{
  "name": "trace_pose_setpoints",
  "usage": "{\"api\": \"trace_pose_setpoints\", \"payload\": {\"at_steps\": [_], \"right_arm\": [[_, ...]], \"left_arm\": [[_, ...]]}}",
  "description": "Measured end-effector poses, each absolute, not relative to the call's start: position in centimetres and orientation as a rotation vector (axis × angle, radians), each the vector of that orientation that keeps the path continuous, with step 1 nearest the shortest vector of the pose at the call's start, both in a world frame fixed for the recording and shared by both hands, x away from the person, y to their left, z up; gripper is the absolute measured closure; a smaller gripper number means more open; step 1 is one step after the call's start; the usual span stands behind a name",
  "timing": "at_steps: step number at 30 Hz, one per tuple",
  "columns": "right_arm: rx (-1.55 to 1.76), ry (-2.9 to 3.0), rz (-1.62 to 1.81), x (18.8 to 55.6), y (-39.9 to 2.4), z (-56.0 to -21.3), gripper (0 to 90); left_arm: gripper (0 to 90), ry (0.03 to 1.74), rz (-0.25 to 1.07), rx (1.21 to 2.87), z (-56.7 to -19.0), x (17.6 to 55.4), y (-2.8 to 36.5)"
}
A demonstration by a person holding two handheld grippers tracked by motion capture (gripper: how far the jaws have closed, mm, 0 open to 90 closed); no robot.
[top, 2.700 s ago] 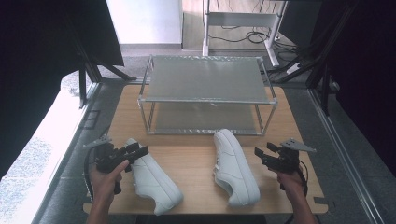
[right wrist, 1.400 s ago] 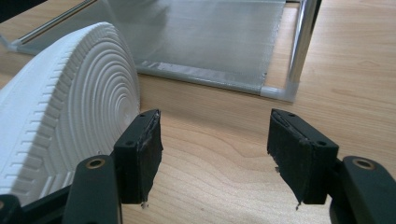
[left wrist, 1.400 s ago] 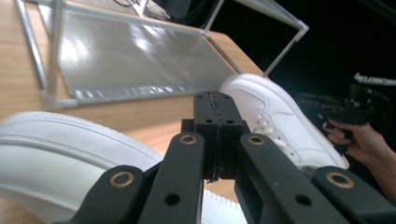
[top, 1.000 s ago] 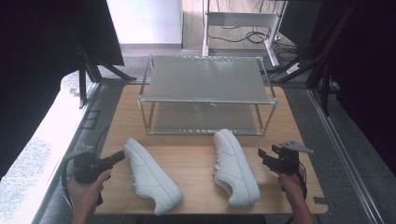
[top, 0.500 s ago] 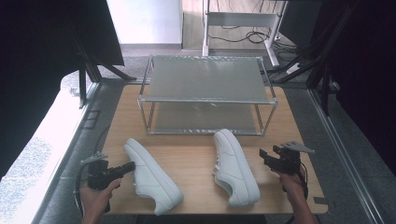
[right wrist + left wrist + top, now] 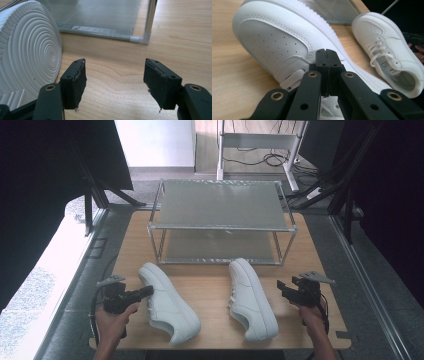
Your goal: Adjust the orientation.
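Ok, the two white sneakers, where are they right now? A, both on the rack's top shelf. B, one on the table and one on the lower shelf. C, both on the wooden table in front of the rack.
C: the left sneaker and the right sneaker both lie on the wooden table, in front of the metal rack.

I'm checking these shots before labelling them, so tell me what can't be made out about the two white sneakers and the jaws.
- Left gripper view: the shut left gripper covers the laces of the left sneaker; contact cannot be told.
- Left gripper view: the tongue label of the right sneaker is too small to read.
- Right gripper view: the frame edge cuts off that sneaker's sole.
- High view: the right gripper is too small to judge its jaws.
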State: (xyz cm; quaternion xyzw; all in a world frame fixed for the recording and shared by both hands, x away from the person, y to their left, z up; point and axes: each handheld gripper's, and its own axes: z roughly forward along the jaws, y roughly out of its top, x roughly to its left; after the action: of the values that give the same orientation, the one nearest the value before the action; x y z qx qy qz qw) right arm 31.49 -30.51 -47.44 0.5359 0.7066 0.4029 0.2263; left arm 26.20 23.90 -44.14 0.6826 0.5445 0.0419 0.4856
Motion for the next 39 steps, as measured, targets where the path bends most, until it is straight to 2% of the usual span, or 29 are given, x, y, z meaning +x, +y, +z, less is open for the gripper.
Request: {"api": "trace_pose_setpoints", "payload": {"at_steps": [10, 16, 24, 29, 34, 39], "right_arm": [[1.488, 1.94, 1.116, 31.4, -30.8, -47.4, 34.2], [1.508, 1.924, 1.117, 31.4, -31.1, -47.5, 34.1], [1.515, 1.916, 1.115, 31.4, -31.4, -47.4, 34.2], [1.508, 1.923, 1.106, 31.3, -31.1, -47.5, 34.2], [1.508, 1.922, 1.109, 31.3, -30.9, -47.5, 34.1], [1.508, 1.922, 1.103, 31.3, -31.1, -47.5, 34.1]], "left_arm": [[90.0, 1.277, 0.052, 1.669, -43.9, 31.0, 20.0], [89.9, 1.287, -0.023, 1.802, -45.6, 34.7, 15.9], [89.9, 1.253, 0.02, 1.768, -43.9, 33.1, 16.5], [89.9, 1.134, -0.002, 1.786, -42.1, 30.3, 14.4], [89.7, 1.08, -0.04, 1.879, -43.3, 28.7, 11.4], [89.8, 1.086, -0.018, 1.99, -45.3, 27.6, 9.5]]}}
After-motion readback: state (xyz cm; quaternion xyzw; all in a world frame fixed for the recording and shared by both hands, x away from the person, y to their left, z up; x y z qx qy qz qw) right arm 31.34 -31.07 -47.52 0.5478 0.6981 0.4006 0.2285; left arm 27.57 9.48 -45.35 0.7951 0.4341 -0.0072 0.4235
